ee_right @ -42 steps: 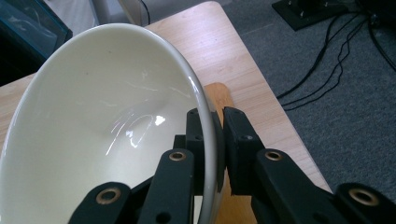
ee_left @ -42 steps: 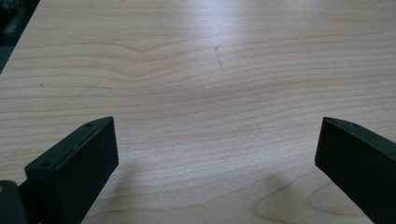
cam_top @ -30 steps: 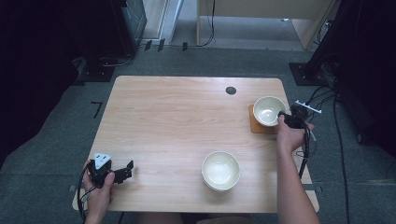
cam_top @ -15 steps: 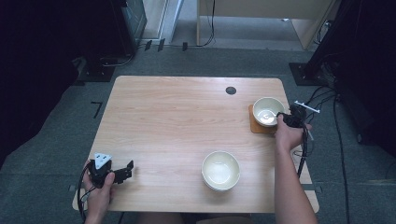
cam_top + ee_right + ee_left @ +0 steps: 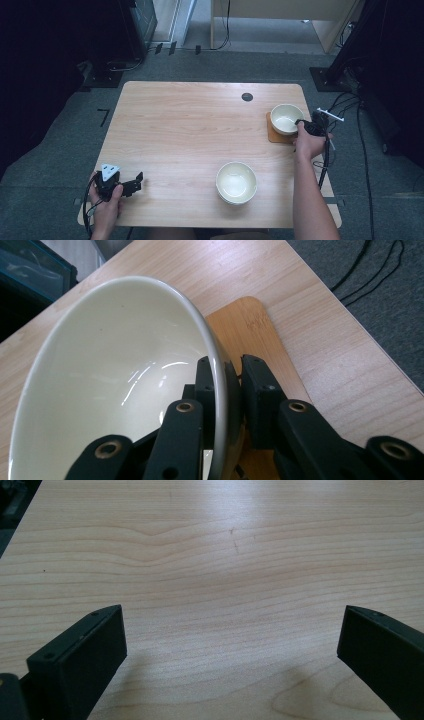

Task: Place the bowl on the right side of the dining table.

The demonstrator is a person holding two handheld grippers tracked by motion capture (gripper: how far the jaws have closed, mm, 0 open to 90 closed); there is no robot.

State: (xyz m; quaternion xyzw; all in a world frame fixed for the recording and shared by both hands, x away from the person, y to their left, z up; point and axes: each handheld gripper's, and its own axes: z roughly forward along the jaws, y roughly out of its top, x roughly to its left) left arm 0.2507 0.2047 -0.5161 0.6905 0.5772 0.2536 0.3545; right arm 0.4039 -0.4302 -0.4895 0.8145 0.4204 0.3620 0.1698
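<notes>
Right gripper view looks along the right claw, whose jaws straddle the wall of a cream bowl: one jaw stands inside the rim, the other outside, and a thin gap shows between the outer jaw and the bowl wall. The jaws have just been opening a little, with the rim between them, so the hold appears to be letting go rather than clamping. The bowl sits on a small wooden coaster, which lies under and just beyond the outer jaw.

In the high view the right claw meets the bowl at the rim nearest the hand, so the bowl's body lies straight ahead of the claw, away from the wrist, over the coaster. The bowl is round and has no long axis; the relation that matters is rim to jaws. To come free, I judge the claw must lift or draw back along its own line toward the hand, since a sideways pull would drag the rim and could tip the bowl off the coaster.

A second bowl stands well apart on the bench, between the two hands but nearer the right one. The left claw rests low at the near corner, jaws spread wide with nothing between them over bare wood.
</notes>
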